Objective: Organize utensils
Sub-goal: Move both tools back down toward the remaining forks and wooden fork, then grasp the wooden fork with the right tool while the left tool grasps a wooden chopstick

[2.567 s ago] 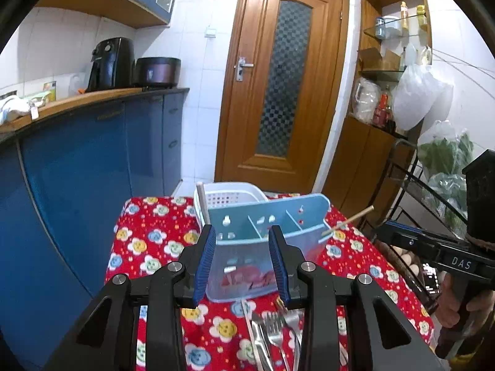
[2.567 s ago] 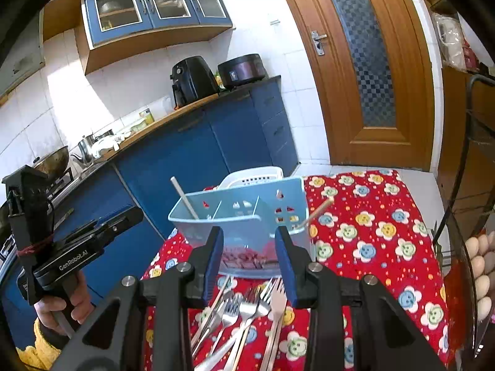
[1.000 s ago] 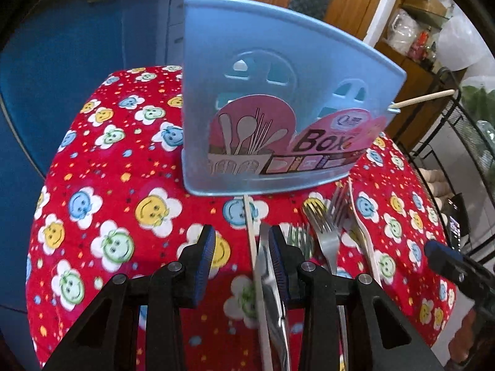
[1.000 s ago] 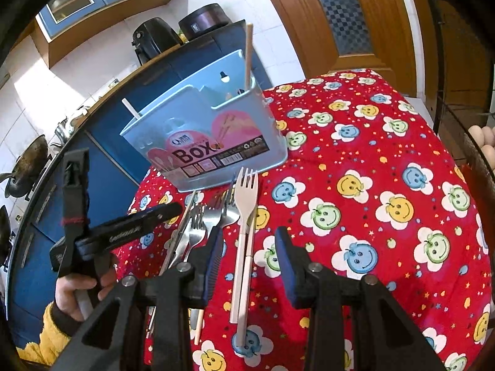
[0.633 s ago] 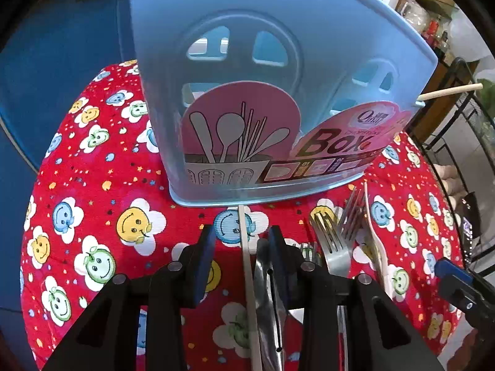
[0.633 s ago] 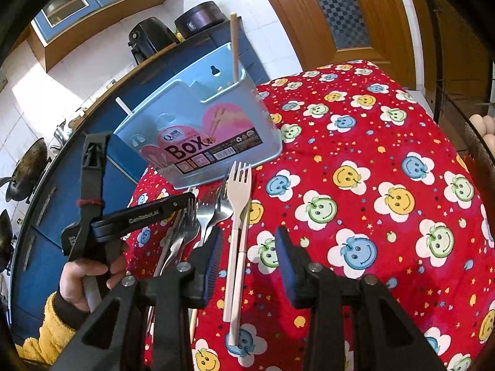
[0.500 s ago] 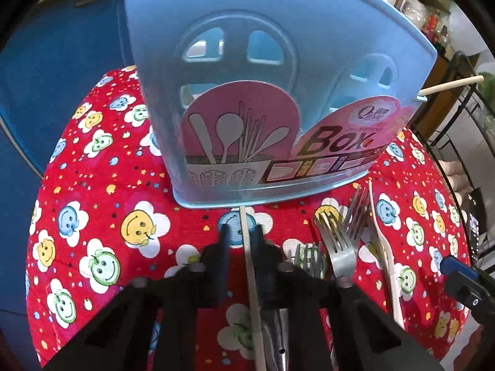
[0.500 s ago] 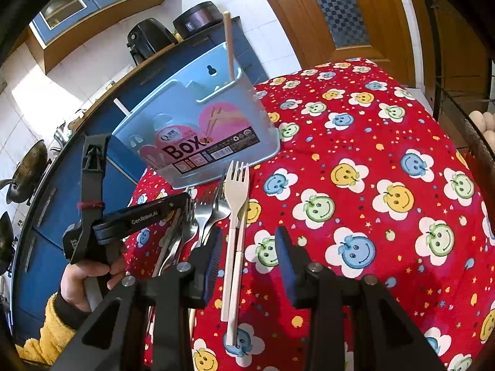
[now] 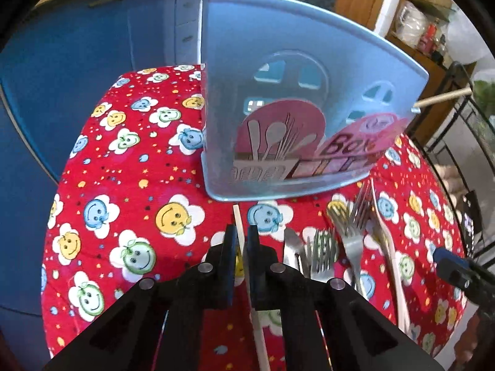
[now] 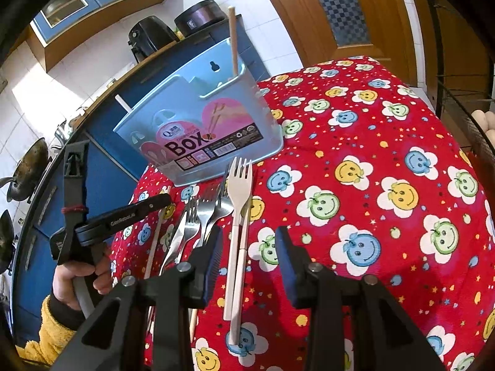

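A pale blue utensil box [image 9: 294, 92] stands upright on the red flowered tablecloth [image 9: 130, 185]. One wooden chopstick [image 10: 232, 40] sticks up out of it. In front of the box lie several metal forks [image 9: 349, 232], a knife and two pale plastic forks [image 10: 238, 191]. A pale chopstick [image 9: 237, 218] lies leftmost on the cloth. My left gripper [image 9: 242, 232] is closing on it, the pads touching both its sides. My right gripper [image 10: 249, 241] hovers open above the plastic forks' handles without touching them.
Blue kitchen cabinets [image 9: 77, 46] run along the left of the table, a wooden door [image 10: 340, 15] stands behind it, and a black wire rack [image 9: 464, 142] is at the right. A hand in a yellow sleeve [image 10: 71, 284] holds the left gripper's handle.
The left gripper came down in front of the box, and its jaws narrowed from open until they pinch the chopstick. The right gripper stayed open over the plastic forks.
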